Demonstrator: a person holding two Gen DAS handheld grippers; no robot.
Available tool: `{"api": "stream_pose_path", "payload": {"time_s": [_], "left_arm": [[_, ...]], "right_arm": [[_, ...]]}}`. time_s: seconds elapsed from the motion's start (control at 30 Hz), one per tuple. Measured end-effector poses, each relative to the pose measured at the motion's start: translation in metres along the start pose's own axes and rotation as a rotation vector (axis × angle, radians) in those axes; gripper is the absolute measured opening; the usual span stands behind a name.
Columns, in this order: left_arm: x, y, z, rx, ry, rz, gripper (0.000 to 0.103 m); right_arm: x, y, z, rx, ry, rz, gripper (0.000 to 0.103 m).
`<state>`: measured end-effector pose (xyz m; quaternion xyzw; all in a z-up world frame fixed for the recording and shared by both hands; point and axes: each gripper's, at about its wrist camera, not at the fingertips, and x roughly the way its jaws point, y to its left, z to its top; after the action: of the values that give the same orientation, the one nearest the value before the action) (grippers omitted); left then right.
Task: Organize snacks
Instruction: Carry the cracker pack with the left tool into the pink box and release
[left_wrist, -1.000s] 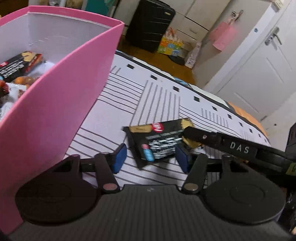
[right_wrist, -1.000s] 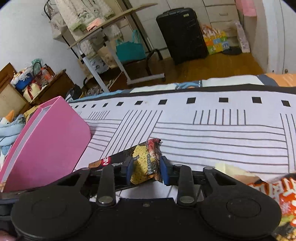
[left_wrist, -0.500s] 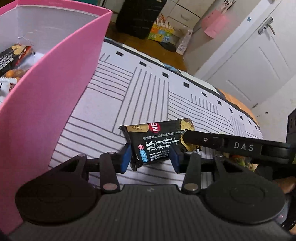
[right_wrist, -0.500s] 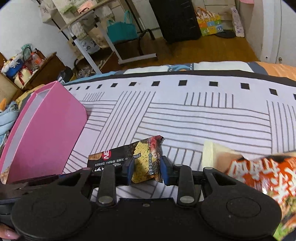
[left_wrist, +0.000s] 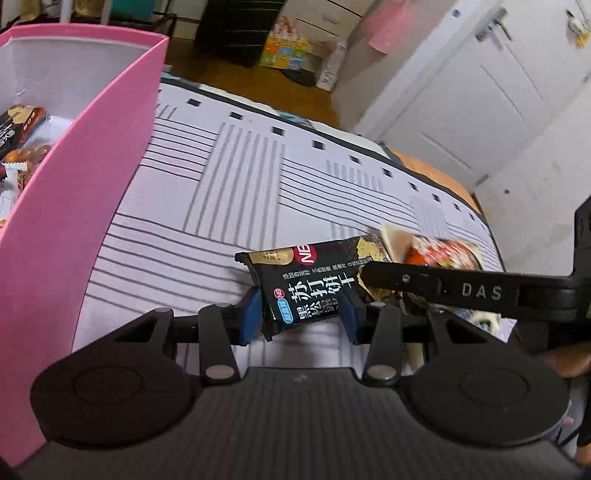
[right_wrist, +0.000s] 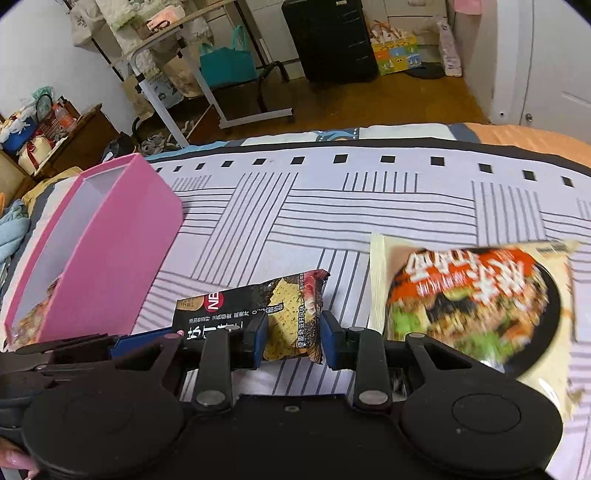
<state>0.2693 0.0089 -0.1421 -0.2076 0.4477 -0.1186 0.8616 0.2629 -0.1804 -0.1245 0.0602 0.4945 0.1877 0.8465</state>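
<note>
Nearest in the left wrist view, the left gripper (left_wrist: 297, 318) has its blue pads closed in on one end of the black cracker packet (left_wrist: 306, 286); its jaws have been narrowing within the last second, going from standing wide of the packet to pressing its sides, so this end now counts as gripped; in the right wrist view the right gripper (right_wrist: 291, 338) pinches the other end of the same packet (right_wrist: 258, 317), jaws nearly closed on the crimped wrapper, much as a second ago. The change that matters: the packet, which lay flat on the striped bedspread (left_wrist: 229, 192), now hangs lifted between the two grippers, clear of the cloth, and more of the bed shows below than before; I judge the pick-up done and the carry begun.

Just beyond the right gripper, towards the bed's right edge, a large noodle bag (right_wrist: 476, 295) lies on the spread, blurred, newly in view; it seems the next item to sort.

Farther off, at the left edge of the bed, stands the pink box (left_wrist: 92, 184), open-topped, with other snacks (left_wrist: 22, 125) already inside; the packet is still apart from it and has to travel left and over its wall.
</note>
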Motion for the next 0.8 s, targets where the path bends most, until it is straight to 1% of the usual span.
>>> {"api": "stream_pose_path", "payload": {"time_s": [0.2, 0.33, 0.5, 0.67, 0.8], "left_arm": [[-0.035, -0.013, -0.014, 0.065, -0.003, -0.026, 0.042], [-0.058, -0.022, -0.022, 0.118, -0.018, -0.020, 0.042], [-0.086, -0.024, -0.036, 0.126, -0.018, -0.020, 0.042], [-0.118, -0.025, -0.050, 0.134, -0.065, -0.010, 0.042], [-0.140, -0.023, -0.058, 0.148, -0.073, -0.002, 0.042]], "right_arm": [[-0.035, 0.011, -0.022, 0.032, -0.030, 0.004, 0.037], [-0.050, 0.019, -0.039, 0.053, -0.049, 0.013, 0.037], [-0.070, 0.039, -0.061, 0.035, -0.066, 0.003, 0.038], [-0.083, 0.058, -0.081, 0.015, -0.096, 0.000, 0.038], [-0.094, 0.077, -0.094, 0.004, -0.121, 0.001, 0.039]]}}
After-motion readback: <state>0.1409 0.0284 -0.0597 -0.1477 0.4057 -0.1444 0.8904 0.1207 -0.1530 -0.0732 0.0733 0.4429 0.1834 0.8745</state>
